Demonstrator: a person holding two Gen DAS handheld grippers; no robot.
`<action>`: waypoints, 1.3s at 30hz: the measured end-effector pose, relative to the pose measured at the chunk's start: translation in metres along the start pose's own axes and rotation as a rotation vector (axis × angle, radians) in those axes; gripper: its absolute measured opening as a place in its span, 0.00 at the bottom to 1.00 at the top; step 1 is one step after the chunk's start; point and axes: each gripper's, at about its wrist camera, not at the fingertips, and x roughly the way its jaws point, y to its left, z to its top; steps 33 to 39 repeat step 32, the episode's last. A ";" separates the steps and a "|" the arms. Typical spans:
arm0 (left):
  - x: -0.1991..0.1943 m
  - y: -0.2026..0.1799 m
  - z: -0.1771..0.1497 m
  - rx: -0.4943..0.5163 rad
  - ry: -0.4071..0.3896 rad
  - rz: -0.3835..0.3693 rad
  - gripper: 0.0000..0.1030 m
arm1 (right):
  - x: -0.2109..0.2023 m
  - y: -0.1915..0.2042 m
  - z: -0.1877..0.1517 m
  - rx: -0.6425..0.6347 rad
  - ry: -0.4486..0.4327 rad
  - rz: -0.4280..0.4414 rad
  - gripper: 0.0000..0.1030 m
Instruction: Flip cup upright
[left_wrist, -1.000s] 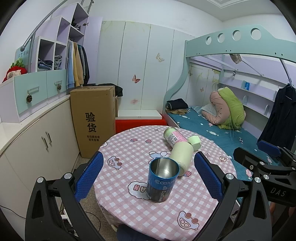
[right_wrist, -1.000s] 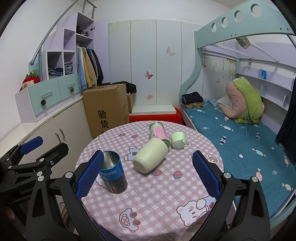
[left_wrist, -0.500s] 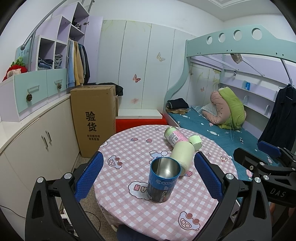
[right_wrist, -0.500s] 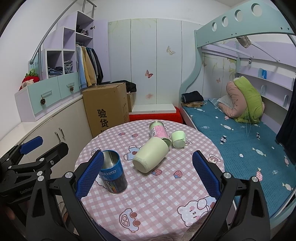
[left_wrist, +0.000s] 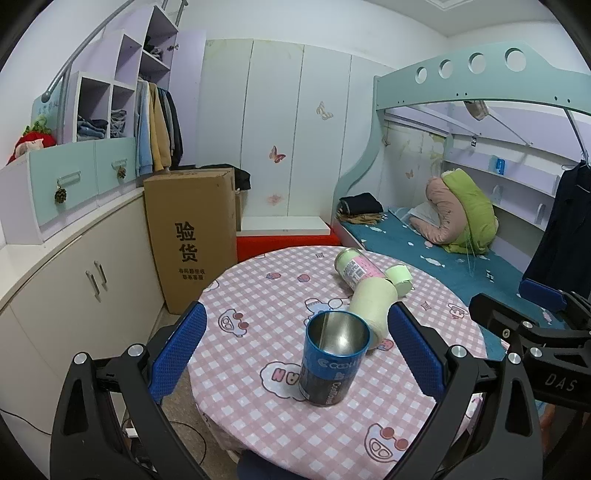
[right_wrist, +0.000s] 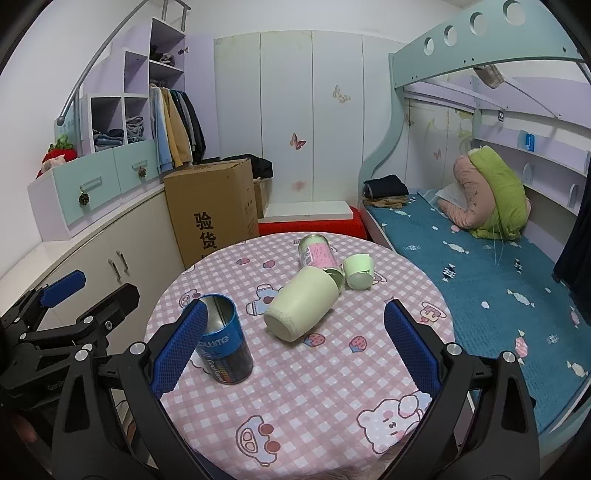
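The blue metal cup stands upright, mouth open to the ceiling, on the round table with its pink checked cloth, toward the table's near-left part as the right wrist view shows it; the left gripper hangs in front of the cup with its blue-padded jaws spread wide on either side, touching nothing; the right gripper is likewise spread and holds nothing; just behind the cup lies a pale green tumbler on its side; beyond it, farther from the cup, a pink-labelled green can lies tipped, and beside that a small green cup; well behind the table stands a cardboard box, and a bunk bed runs off to the cup's right.
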 end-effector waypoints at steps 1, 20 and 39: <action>0.001 0.000 0.001 0.002 0.001 0.001 0.92 | 0.005 0.000 0.001 0.001 0.004 0.000 0.94; 0.006 0.000 0.002 0.003 0.008 0.002 0.92 | 0.015 -0.001 0.002 0.006 0.015 0.001 0.94; 0.008 -0.001 0.002 0.005 0.024 0.005 0.92 | 0.015 -0.001 0.002 0.003 0.017 0.001 0.94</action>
